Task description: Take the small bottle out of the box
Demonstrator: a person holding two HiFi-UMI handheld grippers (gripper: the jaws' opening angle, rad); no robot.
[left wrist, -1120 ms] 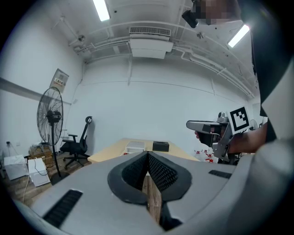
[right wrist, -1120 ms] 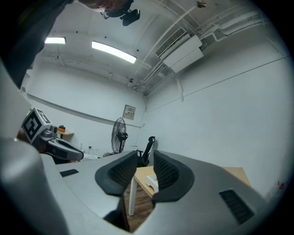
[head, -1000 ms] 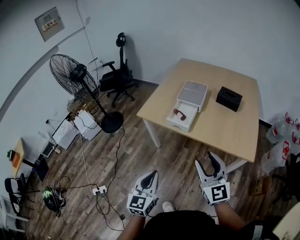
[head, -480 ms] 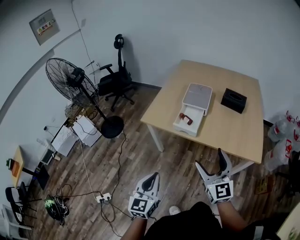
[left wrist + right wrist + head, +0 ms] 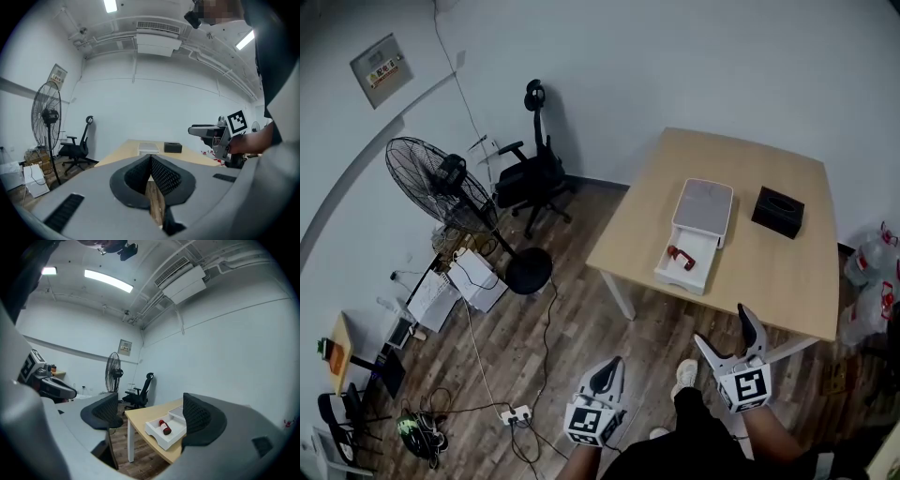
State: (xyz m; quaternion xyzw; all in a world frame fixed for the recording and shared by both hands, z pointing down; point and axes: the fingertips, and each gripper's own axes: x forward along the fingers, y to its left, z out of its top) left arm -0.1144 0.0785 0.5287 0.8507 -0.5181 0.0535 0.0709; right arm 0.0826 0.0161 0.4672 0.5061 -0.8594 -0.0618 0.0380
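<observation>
Right gripper (image 5: 724, 328): jaws spread, empty, well apart from the box (image 5: 705, 208). Left gripper (image 5: 602, 367): jaws pressed together. Best approach: straddle the lying bottle (image 5: 682, 254) crosswise.

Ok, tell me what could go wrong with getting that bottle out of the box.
The bottle lies on its side in the open box, so the right gripper, jaws wide, might roll it instead of gripping it. The box sits close to the edge of the table; a push could shove it off.
</observation>
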